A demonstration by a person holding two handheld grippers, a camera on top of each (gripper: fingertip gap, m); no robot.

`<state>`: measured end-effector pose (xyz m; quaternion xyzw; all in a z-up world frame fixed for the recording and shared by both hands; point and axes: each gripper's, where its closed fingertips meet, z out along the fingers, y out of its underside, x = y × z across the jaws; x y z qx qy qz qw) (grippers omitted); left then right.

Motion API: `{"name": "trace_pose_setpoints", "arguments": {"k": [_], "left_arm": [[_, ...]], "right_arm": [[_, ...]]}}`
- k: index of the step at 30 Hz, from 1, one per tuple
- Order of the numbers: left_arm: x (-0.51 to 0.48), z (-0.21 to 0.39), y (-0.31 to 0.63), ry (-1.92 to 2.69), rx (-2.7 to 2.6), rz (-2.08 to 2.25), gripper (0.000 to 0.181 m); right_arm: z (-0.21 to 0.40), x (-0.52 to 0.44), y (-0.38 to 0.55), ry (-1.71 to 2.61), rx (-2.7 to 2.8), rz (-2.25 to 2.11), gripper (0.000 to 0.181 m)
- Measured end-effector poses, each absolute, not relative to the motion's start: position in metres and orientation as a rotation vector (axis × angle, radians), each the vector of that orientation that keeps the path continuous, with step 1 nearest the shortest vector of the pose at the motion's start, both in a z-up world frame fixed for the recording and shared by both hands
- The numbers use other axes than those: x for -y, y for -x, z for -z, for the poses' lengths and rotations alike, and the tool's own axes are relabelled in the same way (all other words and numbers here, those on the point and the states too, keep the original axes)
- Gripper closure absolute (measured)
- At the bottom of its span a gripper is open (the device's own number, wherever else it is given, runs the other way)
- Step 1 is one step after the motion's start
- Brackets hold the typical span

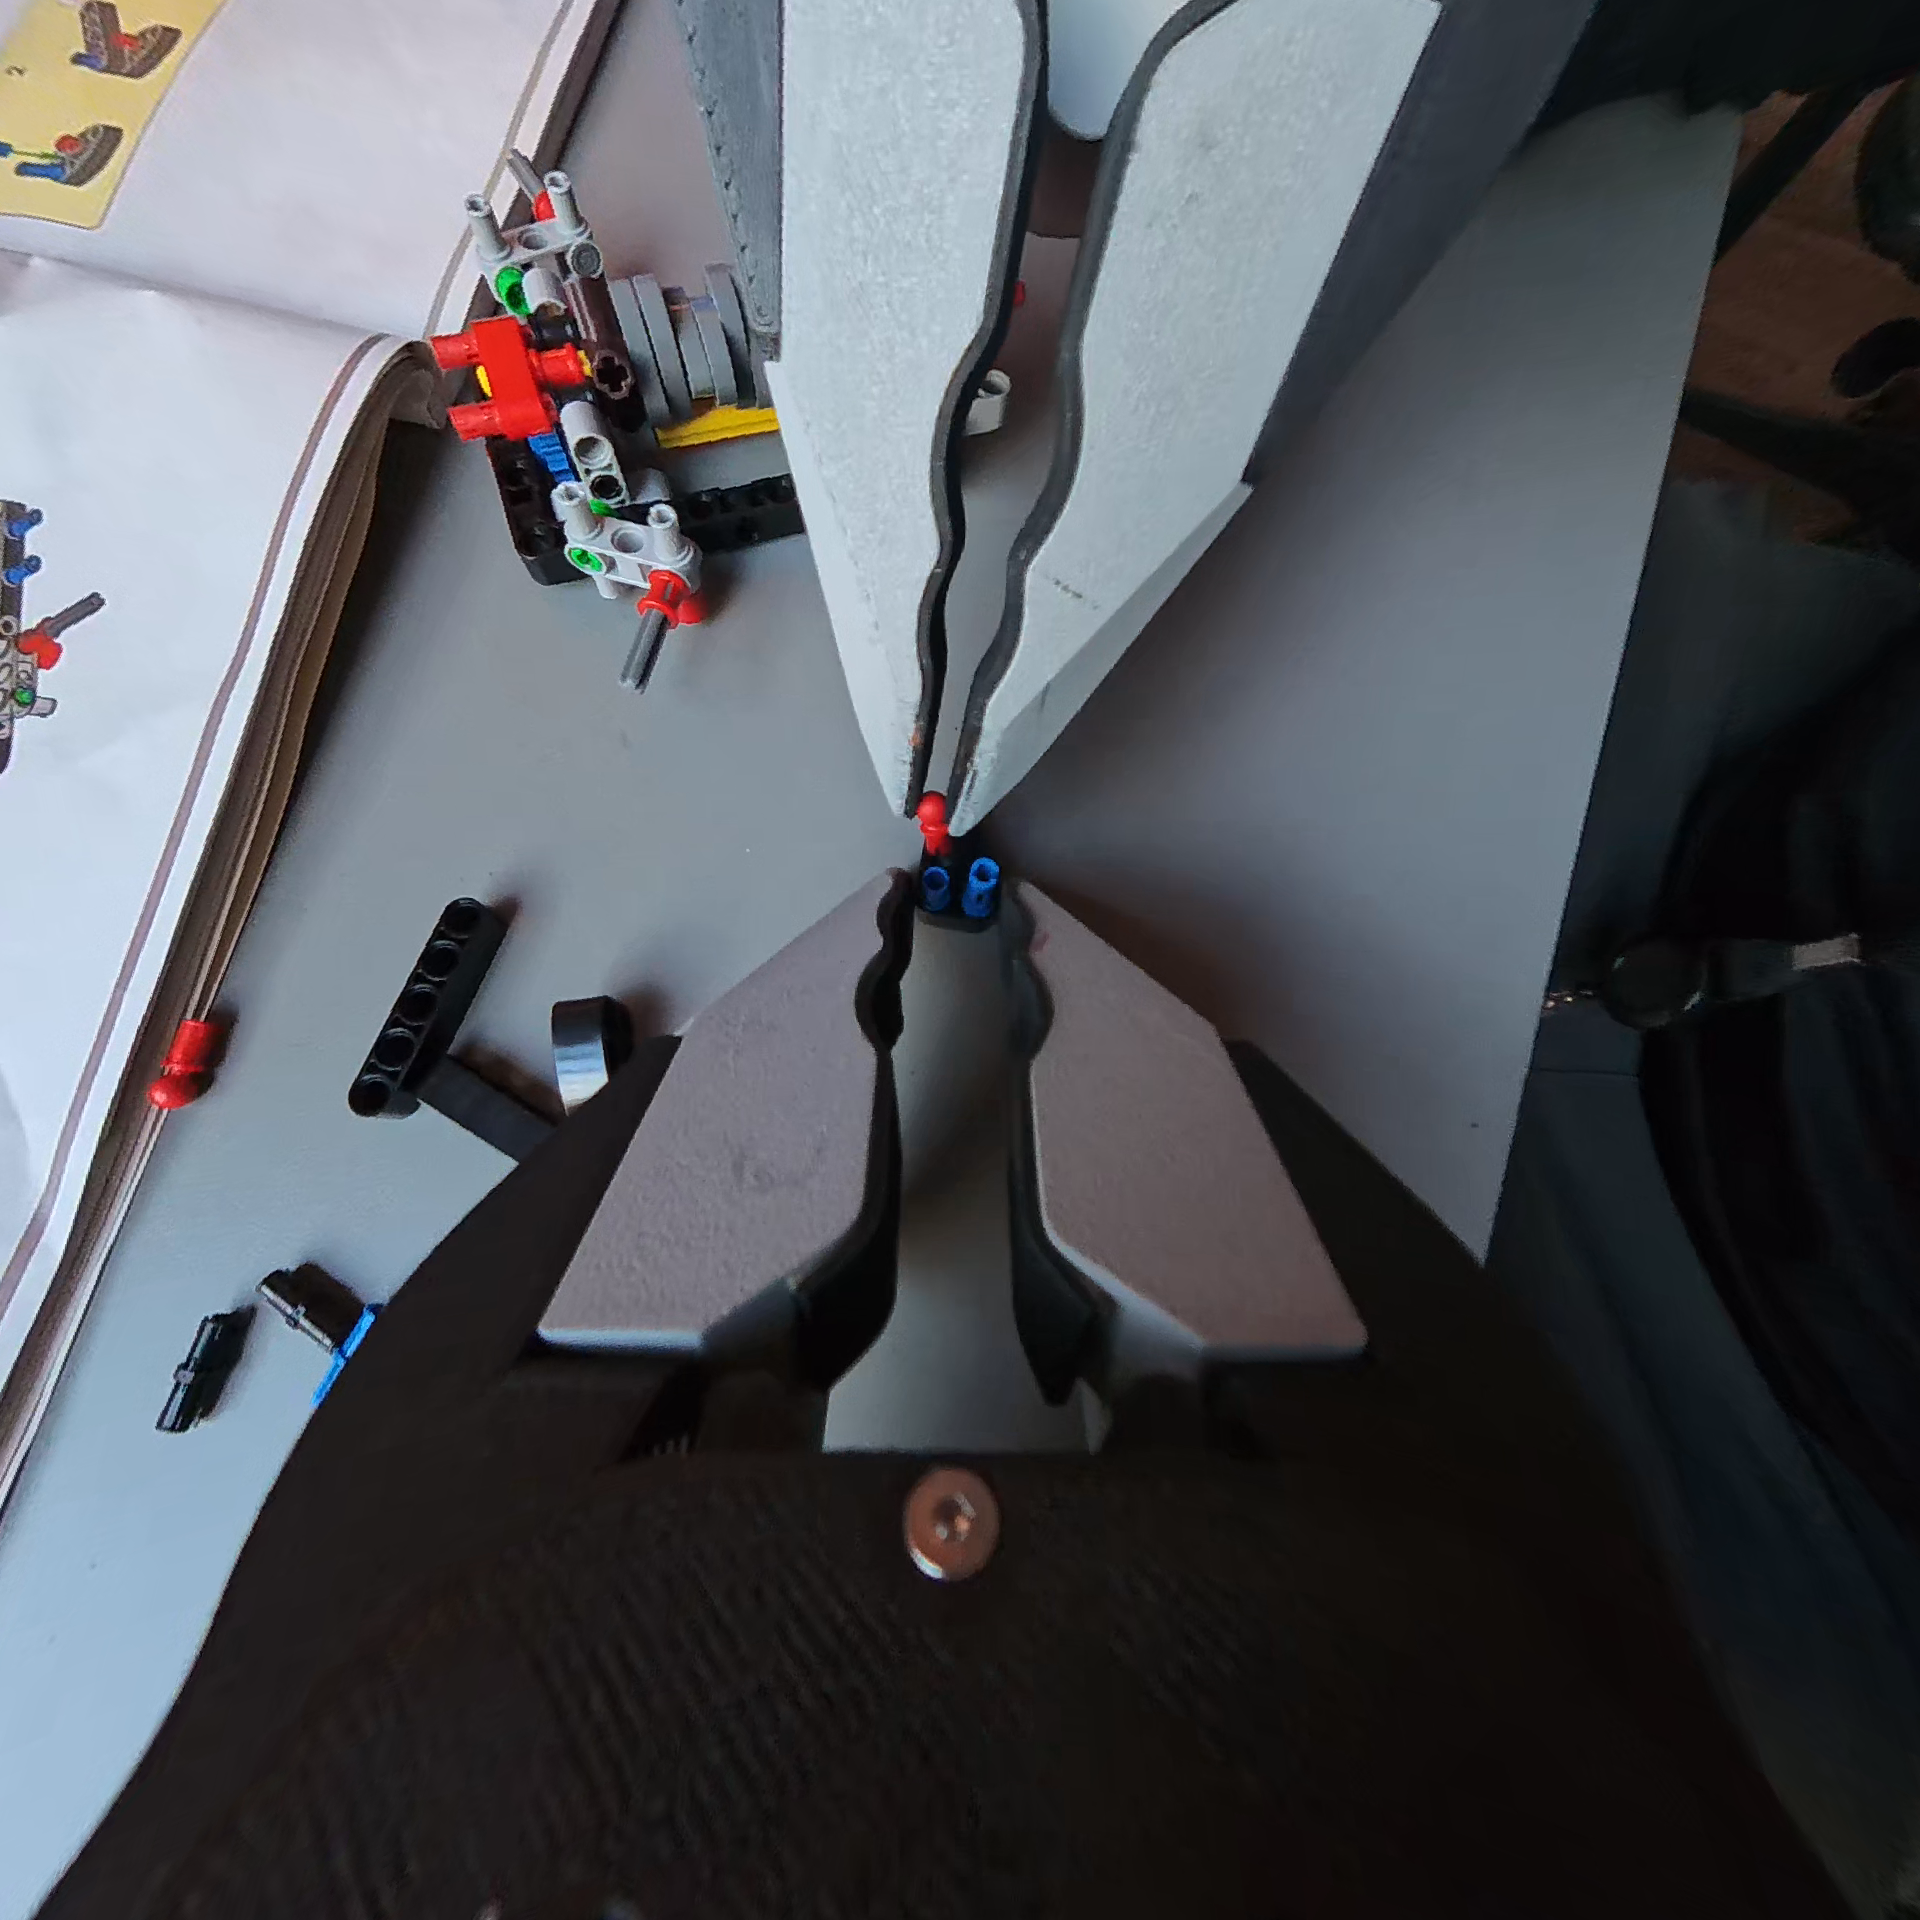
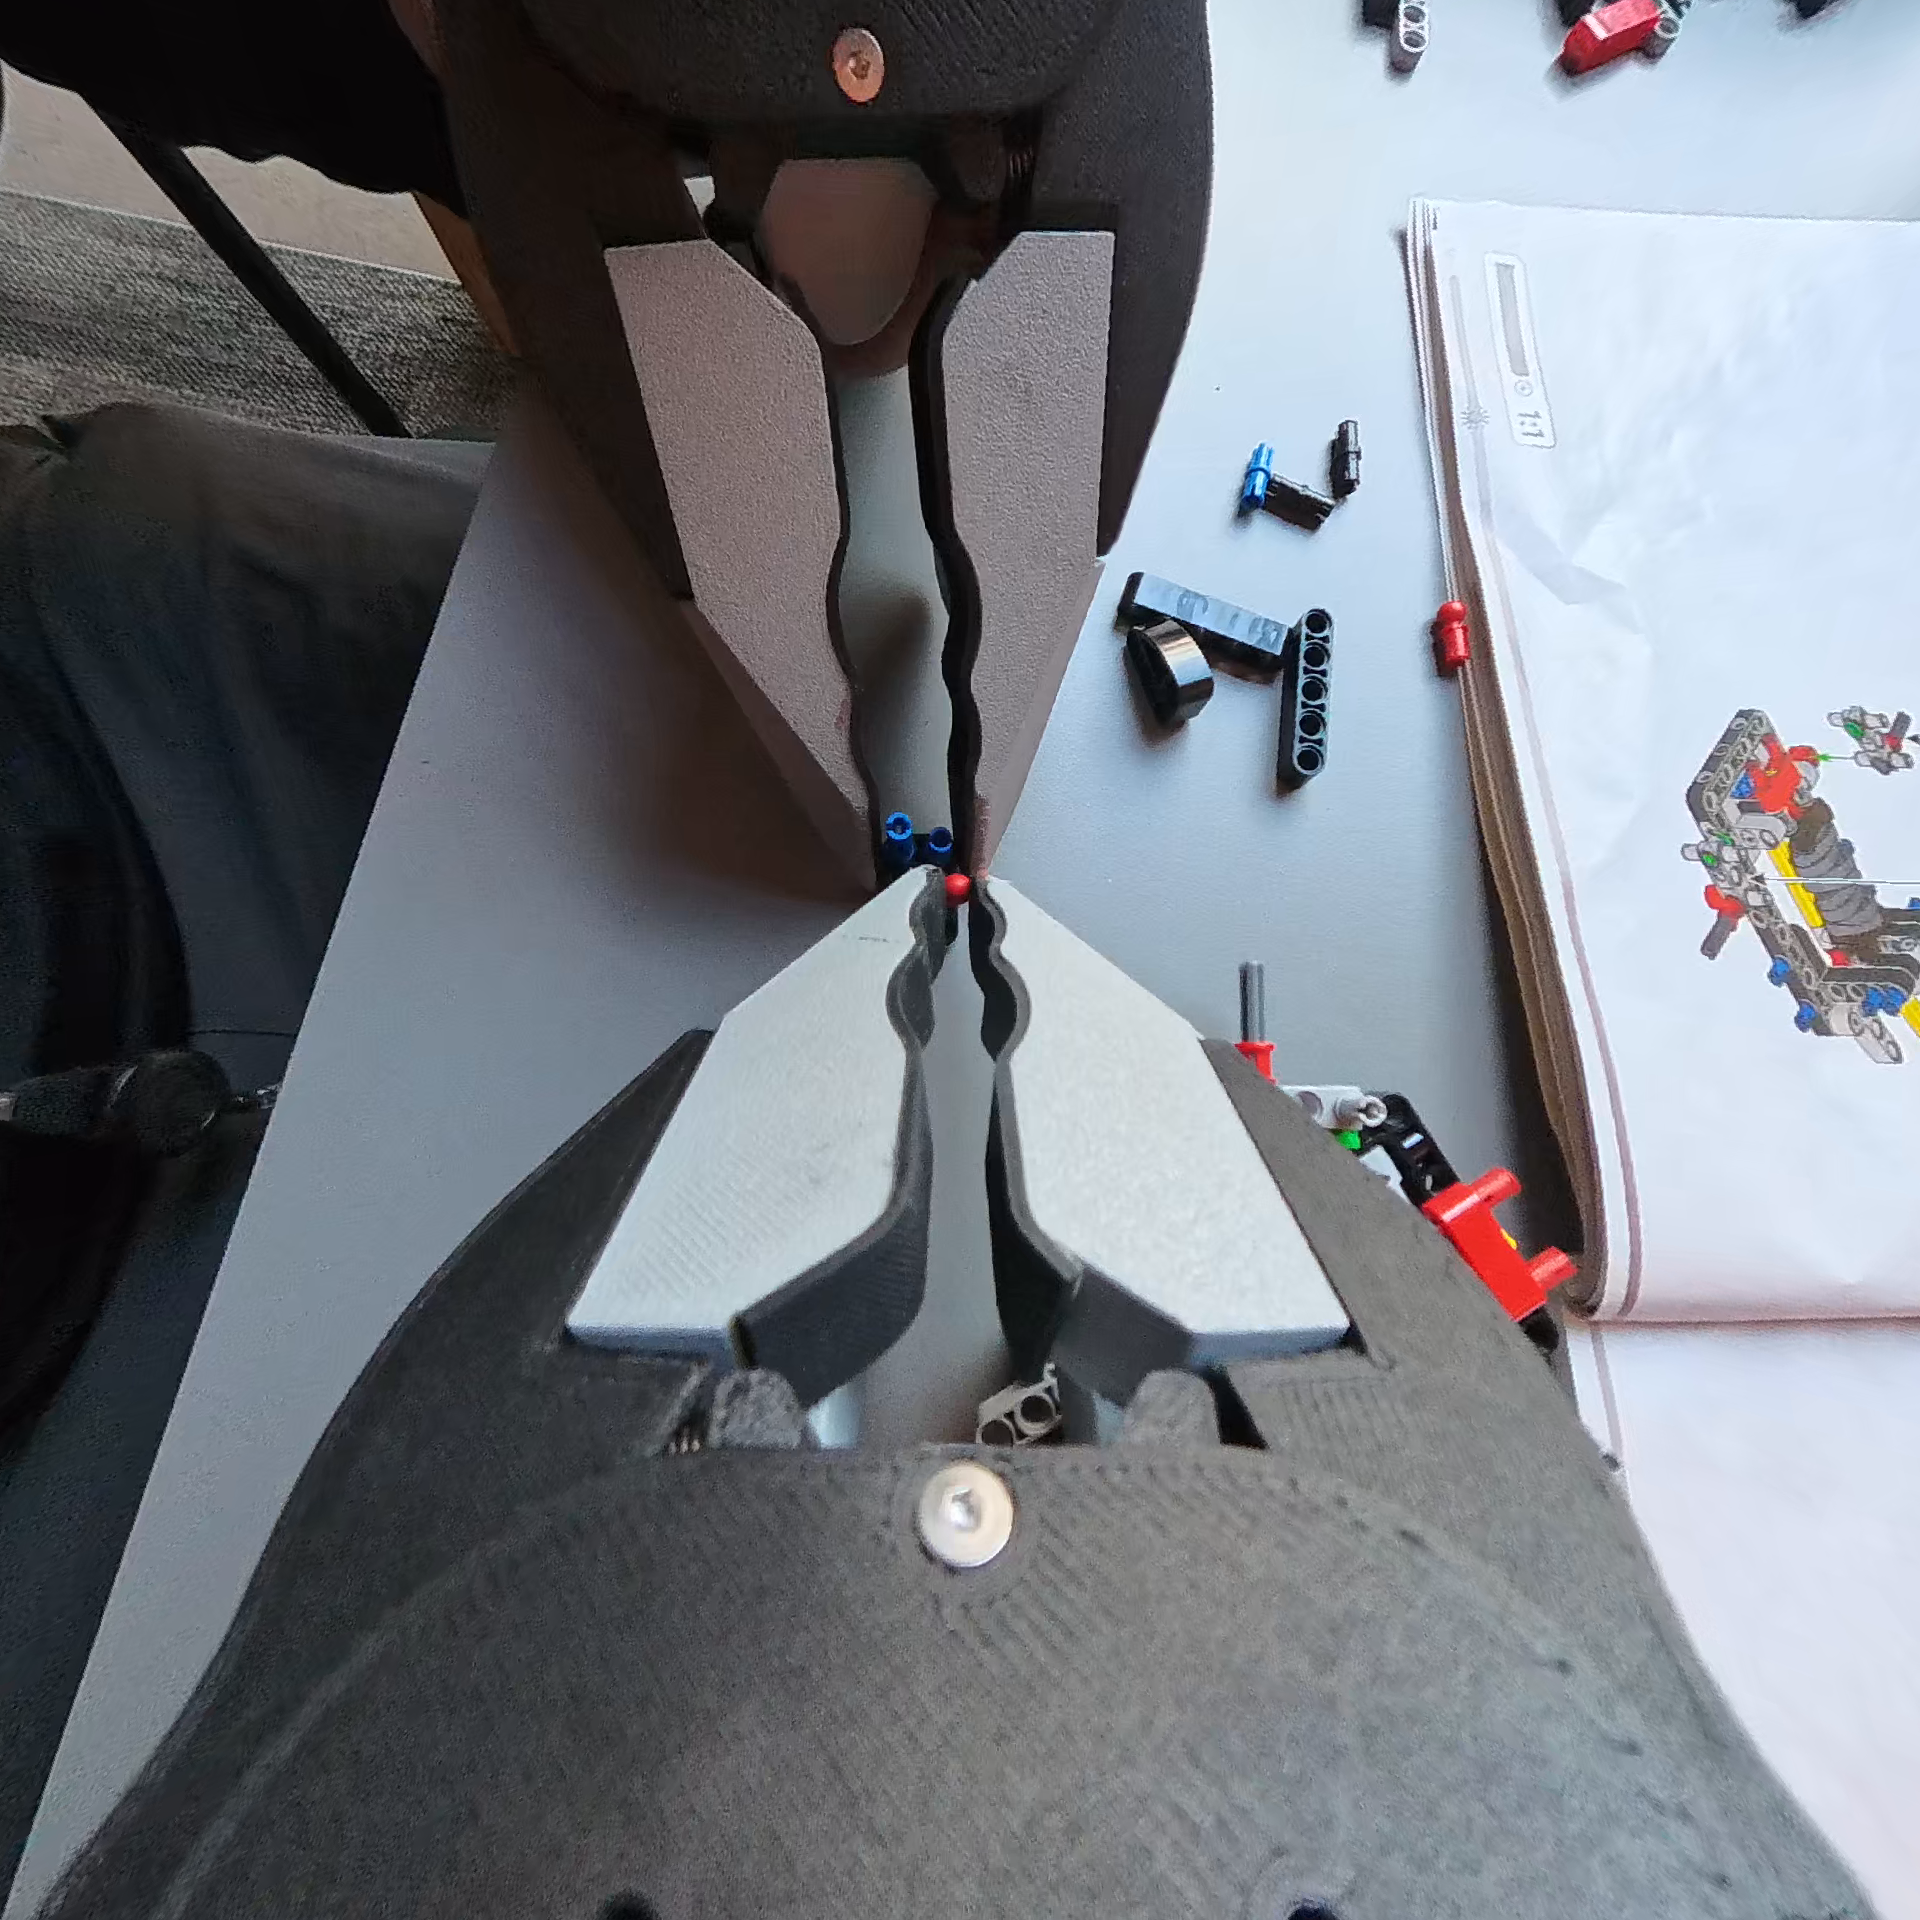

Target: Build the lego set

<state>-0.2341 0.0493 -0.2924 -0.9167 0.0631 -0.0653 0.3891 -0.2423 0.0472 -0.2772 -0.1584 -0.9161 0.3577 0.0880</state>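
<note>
Both grey-fingered grippers meet tip to tip over the grey table (image 1: pixel 665 831). Left gripper (image 1: pixel 956 902) pinches a small black piece with two blue pins (image 1: pixel 958 886). Right gripper (image 2: pixel 958 896) pinches a tiny red pin (image 2: pixel 957 886), touching that piece.

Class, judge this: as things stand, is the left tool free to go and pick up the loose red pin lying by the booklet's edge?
Probably not yet: the left tool is shut on a black piece with blue pins. The path to the red pin looks clear.

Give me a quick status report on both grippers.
Left gripper shut on black piece with two blue pins. Right gripper shut on red pin, tip at the piece. Nothing in between.
</note>
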Motion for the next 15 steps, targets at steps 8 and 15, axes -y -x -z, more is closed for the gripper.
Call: {"name": "trace_pose_setpoints", "arguments": {"k": [8,15], "left_arm": [[-0.05,0.2929,0.2344,2.33,-0.166,0.15,0.167],[-0.0503,0.2931,0.2347,2.33,-0.159,0.164,0.167]], "right_arm": [[0.2784,-0.0437,0.2428,0.37,2.728,-0.978,0.179],[0.2801,-0.0485,0.2424,0.32,2.788,-0.872,0.179]]}}
